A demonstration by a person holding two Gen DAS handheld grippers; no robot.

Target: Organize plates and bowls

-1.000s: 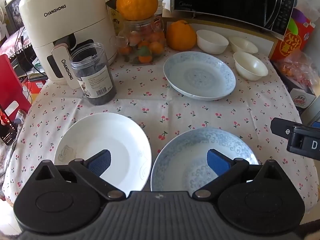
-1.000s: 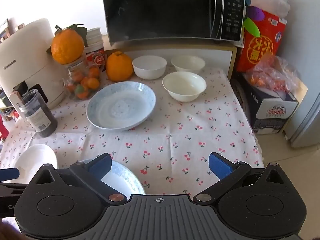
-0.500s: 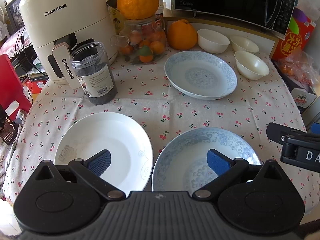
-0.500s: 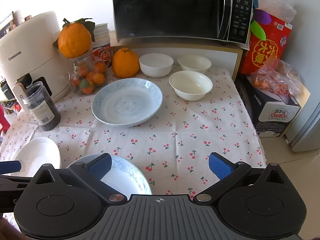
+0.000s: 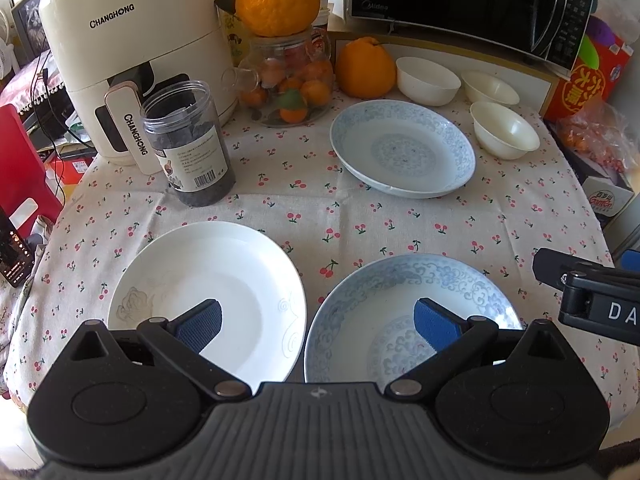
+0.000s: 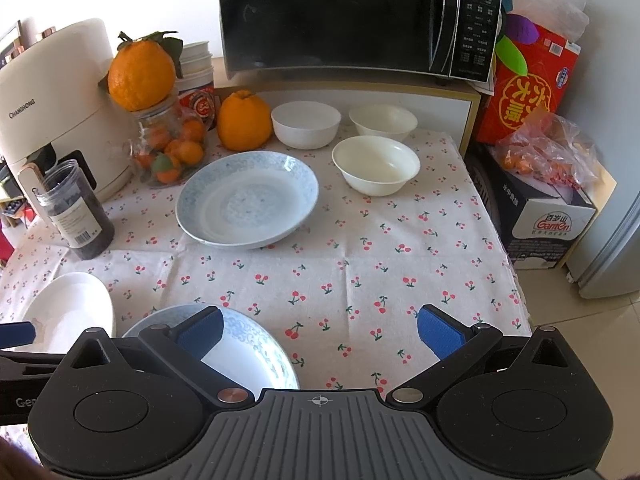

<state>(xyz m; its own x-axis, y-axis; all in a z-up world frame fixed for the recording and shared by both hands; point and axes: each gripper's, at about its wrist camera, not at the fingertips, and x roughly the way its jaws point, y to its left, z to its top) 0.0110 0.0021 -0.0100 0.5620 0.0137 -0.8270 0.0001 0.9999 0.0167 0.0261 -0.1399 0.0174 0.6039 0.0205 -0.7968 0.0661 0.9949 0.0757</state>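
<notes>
A plain white plate (image 5: 208,288) and a blue-patterned plate (image 5: 404,320) lie side by side at the table's near edge. My left gripper (image 5: 316,322) hovers open over the gap between them, holding nothing. A second blue-patterned plate (image 6: 248,199) sits mid-table. Three white bowls stand at the back: one (image 6: 306,124) beside an orange, one (image 6: 383,119) by the shelf, one (image 6: 376,165) in front. My right gripper (image 6: 320,330) is open and empty, over the near blue plate's (image 6: 248,344) right rim and bare cloth. It shows at the right edge of the left wrist view (image 5: 592,296).
A cream air fryer (image 5: 132,64), a dark-filled jar (image 5: 188,144), a glass jar of small oranges (image 5: 292,88) topped by a big orange, and another orange (image 5: 364,68) line the back left. A microwave (image 6: 360,16) sits on a shelf. Boxes (image 6: 536,200) stand right of the table.
Both grippers have drawn back and risen a little, so the table appears farther off. The right gripper has shifted left in the left wrist view. No dish has moved.
</notes>
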